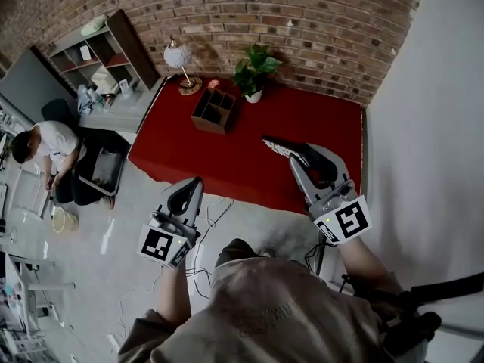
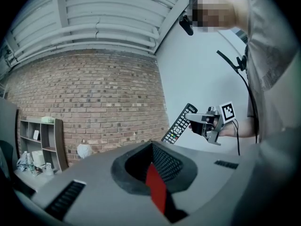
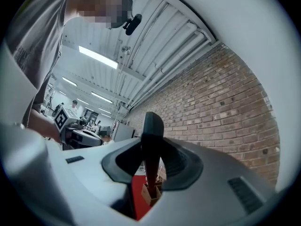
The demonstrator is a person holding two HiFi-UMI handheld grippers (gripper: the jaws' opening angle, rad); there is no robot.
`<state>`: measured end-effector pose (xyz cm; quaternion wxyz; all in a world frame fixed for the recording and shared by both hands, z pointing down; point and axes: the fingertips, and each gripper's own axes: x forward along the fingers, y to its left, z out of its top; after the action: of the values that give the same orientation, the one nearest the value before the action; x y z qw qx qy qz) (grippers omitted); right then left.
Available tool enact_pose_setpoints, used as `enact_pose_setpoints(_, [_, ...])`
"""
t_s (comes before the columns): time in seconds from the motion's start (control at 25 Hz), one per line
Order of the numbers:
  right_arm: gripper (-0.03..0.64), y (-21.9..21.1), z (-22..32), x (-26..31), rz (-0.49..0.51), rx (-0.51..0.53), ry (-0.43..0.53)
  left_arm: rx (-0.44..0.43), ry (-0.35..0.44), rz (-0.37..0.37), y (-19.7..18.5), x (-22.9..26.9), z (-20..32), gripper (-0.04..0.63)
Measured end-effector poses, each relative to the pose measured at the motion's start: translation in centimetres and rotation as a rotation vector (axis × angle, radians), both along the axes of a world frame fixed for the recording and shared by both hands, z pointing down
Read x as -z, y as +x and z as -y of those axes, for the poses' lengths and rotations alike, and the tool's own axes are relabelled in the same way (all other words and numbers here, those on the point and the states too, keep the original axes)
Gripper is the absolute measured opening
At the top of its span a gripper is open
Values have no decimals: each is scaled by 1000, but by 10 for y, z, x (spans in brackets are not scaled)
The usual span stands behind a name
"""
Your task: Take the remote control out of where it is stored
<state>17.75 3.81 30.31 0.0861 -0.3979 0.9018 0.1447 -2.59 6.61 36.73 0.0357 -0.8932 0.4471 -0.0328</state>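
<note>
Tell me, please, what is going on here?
A person holds a claw in each hand in front of a red table. The right claw is shut on the remote control, held up in the air, away from the wooden box on the table. The left claw is closed and empty.

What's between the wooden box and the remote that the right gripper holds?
Only bare red table lies between the wooden box and the remote held by the right gripper. The head view shows that.
</note>
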Motion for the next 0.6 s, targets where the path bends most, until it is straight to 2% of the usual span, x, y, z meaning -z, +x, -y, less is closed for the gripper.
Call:
enact_pose_setpoints(0.4, [117, 2, -4, -6, 16, -40, -39, -6, -1, 8, -6, 13, 0, -2])
enact_pose_setpoints(0.6, [117, -8, 0, -8, 7, -85, -57, -8, 14, -23, -22, 21, -7, -2])
